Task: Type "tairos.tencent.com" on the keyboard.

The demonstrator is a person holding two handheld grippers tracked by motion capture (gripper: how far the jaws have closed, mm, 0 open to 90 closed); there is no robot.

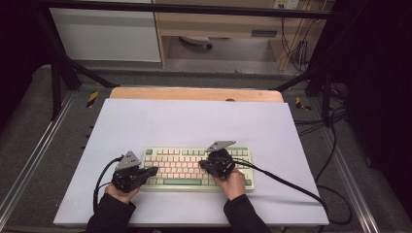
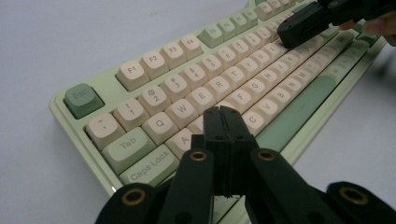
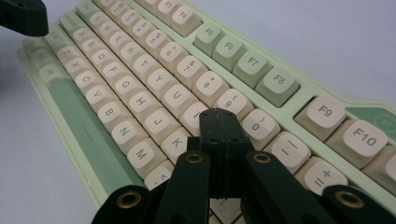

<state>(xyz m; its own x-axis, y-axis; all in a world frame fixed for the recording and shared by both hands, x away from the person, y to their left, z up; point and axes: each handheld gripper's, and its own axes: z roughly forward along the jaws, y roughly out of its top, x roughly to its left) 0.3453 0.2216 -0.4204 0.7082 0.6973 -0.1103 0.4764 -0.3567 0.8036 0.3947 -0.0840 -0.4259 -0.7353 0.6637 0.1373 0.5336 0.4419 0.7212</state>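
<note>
A pale green mechanical keyboard with cream and green keycaps (image 1: pixel 194 167) lies at about 6 o'clock on the white-topped counter (image 1: pixel 194 121), near the person's edge. The left gripper (image 1: pixel 151 171) sits at the keyboard's 9 o'clock end, its black fingers (image 2: pixel 219 135) clenched together with nothing between them, tips over the A and S keys. The right gripper (image 1: pixel 202 165) is over the keyboard's 3 o'clock half, its fingers (image 3: pixel 219 135) likewise pressed together and empty, tips near the I, O and K keys.
</note>
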